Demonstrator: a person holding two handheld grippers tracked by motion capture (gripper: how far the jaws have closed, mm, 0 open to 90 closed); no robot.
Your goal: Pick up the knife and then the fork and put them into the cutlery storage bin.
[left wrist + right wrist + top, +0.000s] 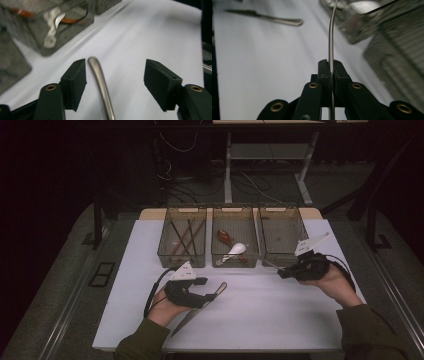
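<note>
The left tool [212, 296] is seen with its jaws standing apart, and a metal knife [197, 312] lies flat on the desk [270, 315] between them, untouched by either pad. In the left gripper view the knife's rounded handle end [93, 62] sits close to the left-hand pad, well clear of the other one. The right tool [281, 272] is clamped on a thin metal utensil [331, 37], whose curved stem rises straight out from between the closed pads; its far end is cut off by the frame, so what kind of utensil it is cannot be told.

Beyond both tools, three clear mesh-walled bins are lined up along the far edge of the desk. The left bin [182, 257] holds dark chopsticks [184, 236] laid crossed. The middle bin [235, 260] holds a red spoon [225, 237] and a white spoon [236, 250], the white one partly lying over the red. The right bin [282, 257] stands just ahead of the right tool, with the held utensil reaching toward its near wall. Nothing lies between the left tool and the bins.

The desk is covered with a plain white sheet, bare apart from the knife. A black cable [152, 292] is looped behind the left tool. The room is dim, with grey carpet [65, 285] around the desk, and a pale table frame [270, 165] with tangled cables [180, 175] is seen farther back.
</note>
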